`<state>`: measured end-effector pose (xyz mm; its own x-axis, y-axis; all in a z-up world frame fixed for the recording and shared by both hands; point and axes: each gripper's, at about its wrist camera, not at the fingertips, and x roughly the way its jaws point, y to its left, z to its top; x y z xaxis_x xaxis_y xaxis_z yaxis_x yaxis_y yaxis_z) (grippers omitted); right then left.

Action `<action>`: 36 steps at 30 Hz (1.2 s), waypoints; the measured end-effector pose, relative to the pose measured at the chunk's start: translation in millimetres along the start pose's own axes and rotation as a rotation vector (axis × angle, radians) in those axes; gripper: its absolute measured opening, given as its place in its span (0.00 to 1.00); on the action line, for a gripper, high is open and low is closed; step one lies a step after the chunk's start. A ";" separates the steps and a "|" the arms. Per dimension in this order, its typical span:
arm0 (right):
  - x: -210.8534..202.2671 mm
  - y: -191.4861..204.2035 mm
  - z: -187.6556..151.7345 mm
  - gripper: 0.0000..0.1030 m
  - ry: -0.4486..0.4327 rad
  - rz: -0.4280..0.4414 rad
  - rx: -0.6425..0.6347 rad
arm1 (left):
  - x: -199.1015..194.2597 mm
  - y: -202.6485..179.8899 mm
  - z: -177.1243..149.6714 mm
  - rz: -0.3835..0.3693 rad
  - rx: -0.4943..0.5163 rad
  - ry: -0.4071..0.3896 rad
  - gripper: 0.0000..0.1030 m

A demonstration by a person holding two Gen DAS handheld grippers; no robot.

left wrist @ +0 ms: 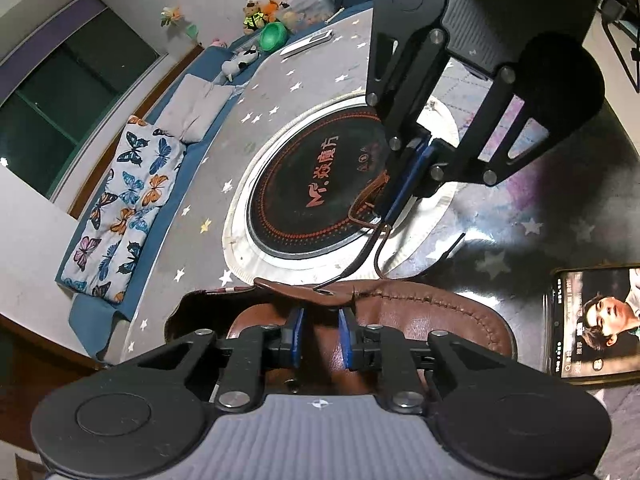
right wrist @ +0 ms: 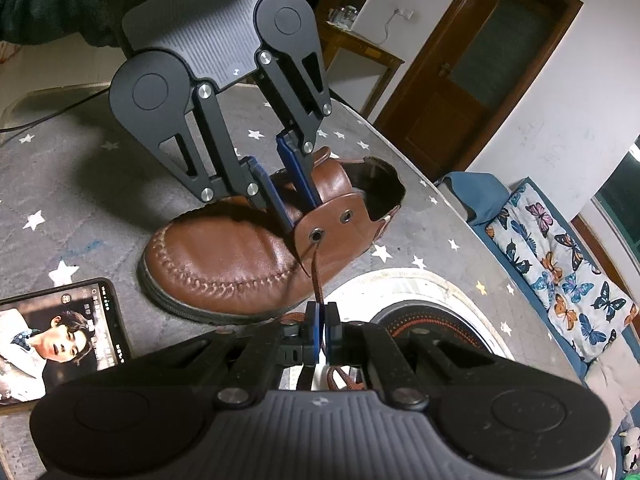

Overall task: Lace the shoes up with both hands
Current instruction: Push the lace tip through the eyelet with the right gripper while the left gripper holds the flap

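A brown leather shoe (right wrist: 240, 264) lies on a grey star-patterned table cover, its toe toward the phone. A brown lace (right wrist: 316, 276) comes out of the front eyelet (right wrist: 316, 235) of the near flap. My right gripper (right wrist: 322, 312) is shut on the lace just below that eyelet; it also shows in the left wrist view (left wrist: 386, 214), with the lace looping beside it. My left gripper (left wrist: 320, 318) is open, its fingers down over the shoe's tongue behind the flap; it also shows in the right wrist view (right wrist: 298, 222). The shoe (left wrist: 420, 312) fills the lower left wrist view.
A phone (right wrist: 60, 332) with a lit screen lies by the shoe's toe. A round black induction cooker (left wrist: 316, 192) is set in the table. A cushioned bench (left wrist: 128, 200) with butterfly fabric runs along the table's far side. A wooden door (right wrist: 472, 64) stands behind.
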<state>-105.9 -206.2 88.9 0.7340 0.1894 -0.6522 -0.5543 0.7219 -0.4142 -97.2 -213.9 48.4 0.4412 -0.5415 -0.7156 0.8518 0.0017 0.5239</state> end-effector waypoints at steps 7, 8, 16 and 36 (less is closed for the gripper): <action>-0.2 1.4 0.1 0.02 0.000 0.000 -0.017 | 0.4 -0.8 1.5 0.004 0.021 0.005 0.23; -1.1 1.6 0.2 0.02 0.001 0.000 -0.019 | 0.5 -0.4 1.4 0.004 0.021 0.004 0.24; -2.6 4.8 -2.4 0.02 0.012 0.003 -0.049 | 0.8 0.0 0.3 0.010 0.032 0.002 0.28; -7.6 10.8 0.5 0.02 0.004 0.017 -0.168 | 1.3 -0.5 -1.0 0.020 0.070 -0.004 0.34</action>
<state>-117.3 -199.5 89.7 0.7228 0.1976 -0.6623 -0.6245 0.5971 -0.5035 -96.7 -213.7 46.7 0.4569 -0.5450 -0.7030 0.8210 -0.0459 0.5691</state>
